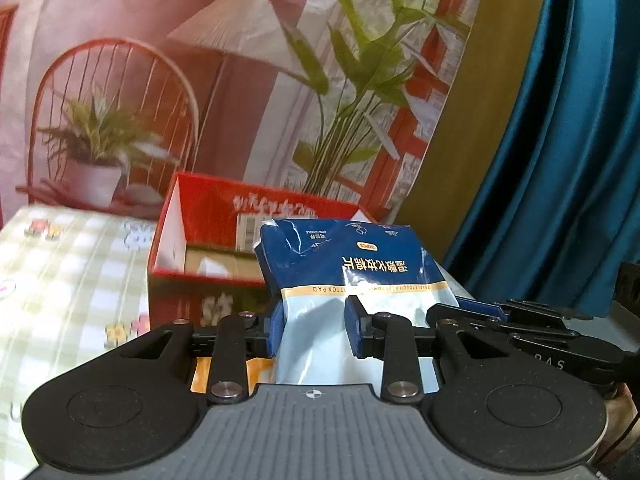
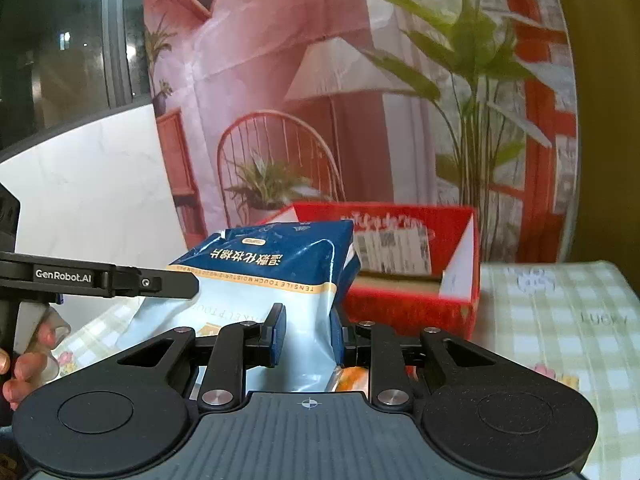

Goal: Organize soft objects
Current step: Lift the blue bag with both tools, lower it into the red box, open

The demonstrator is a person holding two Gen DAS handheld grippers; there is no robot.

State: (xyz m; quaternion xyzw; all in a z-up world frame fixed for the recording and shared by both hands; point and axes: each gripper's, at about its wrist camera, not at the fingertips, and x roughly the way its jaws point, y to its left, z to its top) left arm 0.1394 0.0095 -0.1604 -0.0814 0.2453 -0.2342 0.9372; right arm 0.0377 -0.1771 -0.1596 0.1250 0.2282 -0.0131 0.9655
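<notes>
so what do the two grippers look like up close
Both are alike: a grey ribbed base with a small crosshair mark, two round black discs at the sides, and black link arms with silver rivets leading to the fingers. The left gripper and right gripper have blue pads. Seen from the side, the left one carries white GenRobot.AI lettering.

We saw both views evenly and fairly brightly lit, with soft shadows on the pale lower part of the blue pack (image 1: 344, 280) and a mild sheen on its wrapping. Fisheye distortion bent the backdrop (image 1: 240, 60) and the blue curtain (image 1: 560, 140) at the edges. The red box (image 2: 404, 264) and the checked cloth (image 1: 68, 272) looked slightly smeared by motion blur.
</notes>
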